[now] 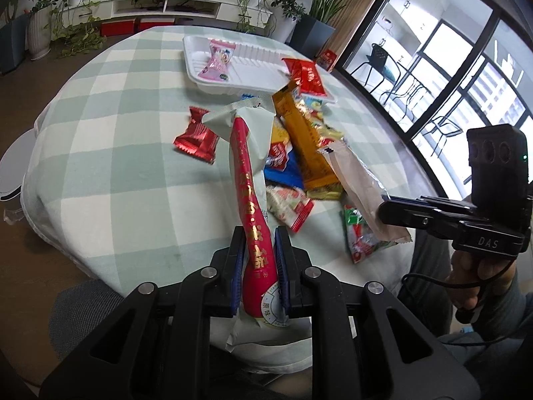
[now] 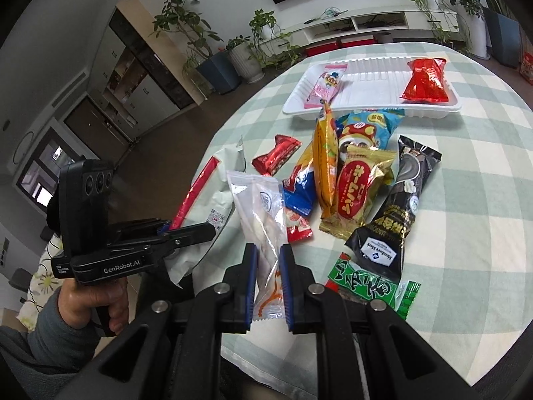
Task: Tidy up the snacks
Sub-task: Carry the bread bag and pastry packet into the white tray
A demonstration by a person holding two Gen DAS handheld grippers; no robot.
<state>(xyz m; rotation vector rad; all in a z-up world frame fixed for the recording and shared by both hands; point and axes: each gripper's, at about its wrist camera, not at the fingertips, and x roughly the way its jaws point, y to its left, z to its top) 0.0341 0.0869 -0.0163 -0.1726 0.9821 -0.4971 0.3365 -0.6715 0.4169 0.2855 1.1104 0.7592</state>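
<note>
Holding light, crinkly packets by their ends short of the tray (image 2: 373,108): left gripper (image 1: 258,266) clamped on red-and-white packet (image 1: 248,173), right gripper (image 2: 269,283) on clear packet (image 2: 258,206).

Potted plants (image 1: 256,3) flank a white low shelf unit (image 1: 160,6), with black chairs (image 1: 383,63) behind the windows.

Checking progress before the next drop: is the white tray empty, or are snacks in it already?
Not empty. The white tray holds two packets, a pink packet at one end and a red packet at the other; its middle is bare.
</note>
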